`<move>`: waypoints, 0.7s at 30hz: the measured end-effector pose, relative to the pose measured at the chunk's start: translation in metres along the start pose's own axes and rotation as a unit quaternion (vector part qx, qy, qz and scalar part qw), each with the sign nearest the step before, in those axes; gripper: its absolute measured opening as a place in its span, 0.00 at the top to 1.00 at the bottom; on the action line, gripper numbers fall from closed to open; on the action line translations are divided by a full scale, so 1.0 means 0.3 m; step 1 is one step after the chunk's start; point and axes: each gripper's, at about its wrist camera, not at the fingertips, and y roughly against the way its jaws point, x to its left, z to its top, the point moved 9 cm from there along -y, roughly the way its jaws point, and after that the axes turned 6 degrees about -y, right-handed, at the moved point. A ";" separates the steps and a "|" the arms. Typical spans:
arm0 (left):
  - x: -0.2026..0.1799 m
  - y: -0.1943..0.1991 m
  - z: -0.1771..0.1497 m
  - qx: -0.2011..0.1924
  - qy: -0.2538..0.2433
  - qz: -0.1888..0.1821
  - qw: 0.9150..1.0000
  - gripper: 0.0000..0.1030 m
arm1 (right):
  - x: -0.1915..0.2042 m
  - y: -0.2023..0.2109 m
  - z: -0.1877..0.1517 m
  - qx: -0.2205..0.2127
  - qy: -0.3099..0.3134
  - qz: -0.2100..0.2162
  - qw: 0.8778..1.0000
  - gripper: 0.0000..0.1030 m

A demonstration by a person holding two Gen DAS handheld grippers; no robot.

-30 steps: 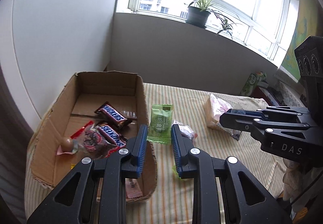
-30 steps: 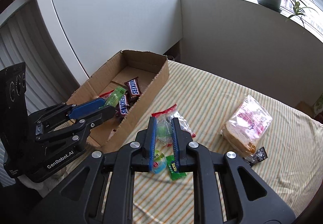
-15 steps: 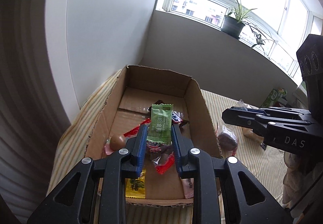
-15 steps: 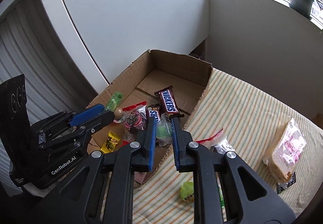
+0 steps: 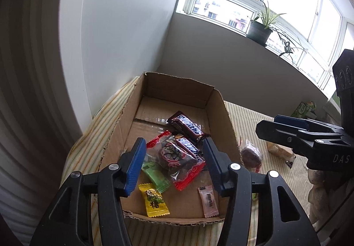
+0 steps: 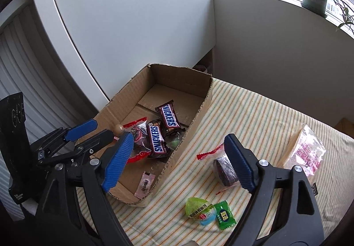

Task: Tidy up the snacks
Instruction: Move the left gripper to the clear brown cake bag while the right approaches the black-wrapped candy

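Note:
An open cardboard box holds two Snickers bars, a red-edged clear packet, a green sachet, a yellow sachet and a pink sachet. My left gripper is open and empty above the box's near end. My right gripper is open and empty over the box's right wall. A small green sweet lies in the box by that wall. On the striped cloth lie a dark cake in a clear packet, a jelly cup and a green sachet.
A bread packet and a small black sachet lie at the right of the striped cloth. White wall panels stand behind the box. A potted plant sits on the windowsill. The table edge is at the near left.
Both grippers have opened. The left has let the green sachet fall into the box. The right has let go of its small green sweet, which now lies in the box.

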 end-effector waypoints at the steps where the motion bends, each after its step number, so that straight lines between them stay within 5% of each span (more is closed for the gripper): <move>1: -0.013 0.002 -0.001 0.000 -0.003 -0.002 1.000 0.49 | -0.015 0.010 -0.003 0.000 -0.003 -0.003 1.000 0.16; 21: -0.419 -0.046 -0.061 0.033 -0.097 -0.074 0.992 0.49 | -0.513 0.244 -0.146 -0.006 -0.076 -0.100 0.992 0.16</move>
